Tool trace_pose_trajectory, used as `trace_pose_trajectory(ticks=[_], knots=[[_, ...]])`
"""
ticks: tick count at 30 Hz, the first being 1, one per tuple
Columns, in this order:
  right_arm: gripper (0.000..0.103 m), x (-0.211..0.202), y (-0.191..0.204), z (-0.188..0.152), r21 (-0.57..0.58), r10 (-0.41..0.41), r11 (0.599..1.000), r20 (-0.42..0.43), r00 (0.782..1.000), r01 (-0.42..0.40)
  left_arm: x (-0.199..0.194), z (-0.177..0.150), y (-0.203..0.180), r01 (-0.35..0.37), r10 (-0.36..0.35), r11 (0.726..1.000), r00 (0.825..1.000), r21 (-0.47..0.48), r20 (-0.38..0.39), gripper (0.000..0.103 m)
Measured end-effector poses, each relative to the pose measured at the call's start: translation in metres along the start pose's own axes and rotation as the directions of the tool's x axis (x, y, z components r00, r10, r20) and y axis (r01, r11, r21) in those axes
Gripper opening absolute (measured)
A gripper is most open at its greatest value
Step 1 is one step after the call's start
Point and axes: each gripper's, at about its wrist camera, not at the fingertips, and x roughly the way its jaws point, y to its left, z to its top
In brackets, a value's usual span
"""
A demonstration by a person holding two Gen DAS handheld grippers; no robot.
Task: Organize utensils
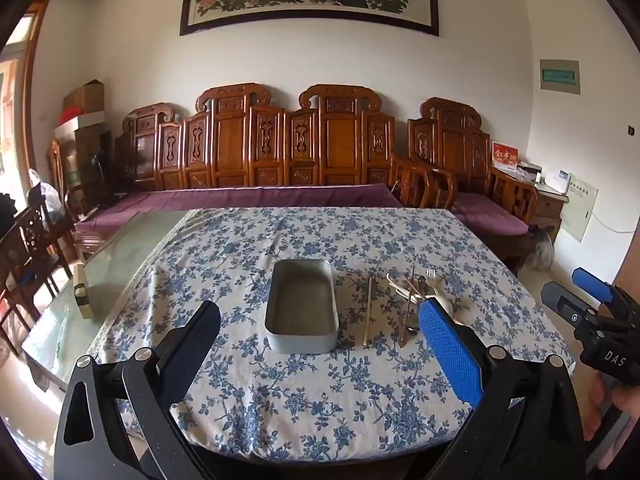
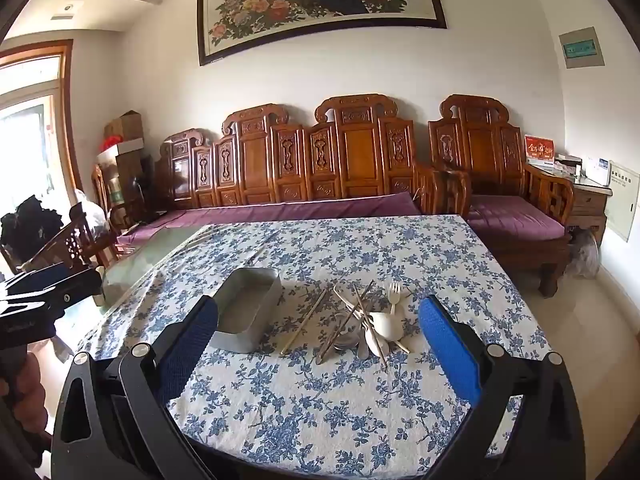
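a table covered with a blue-and-white floral tablecloth (image 1: 304, 400) fills the lower half of both views. near its middle sits an empty grey metal tin (image 1: 301, 312), rectangular with rounded corners. just to the right of the tin lies a single chopstick (image 1: 367, 312), apart from it. further right is a loose pile of utensils (image 2: 368, 320): crossed chopsticks, a pale fork (image 2: 394, 294), a pale spoon and some metal pieces. the left gripper (image 1: 320, 340) and the right gripper (image 2: 320, 332) both hover above the near edge of the table, jaws spread wide, holding nothing. a carved wooden bench (image 1: 280, 148) stands behind.
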Motion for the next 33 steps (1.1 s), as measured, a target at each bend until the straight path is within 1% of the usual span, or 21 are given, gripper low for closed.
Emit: trace_pose_trajectory(ticks=[12,33], knots=[[0.100,-0.0006,0.0001,0.0007,-0.001,-0.001,1.000,0.001,1.000,0.001,0.0021,0.0000,0.0013,0.003,-0.003,1.000,1.000,-0.002,0.000,0.097],[0.100,-0.0019,-0.0017,0.0017,0.000,-0.001,1.000,0.002,1.000,0.001,-0.0077,0.0051,-0.0042,0.005,-0.005,1.000,1.000,0.007,0.006,0.097]])
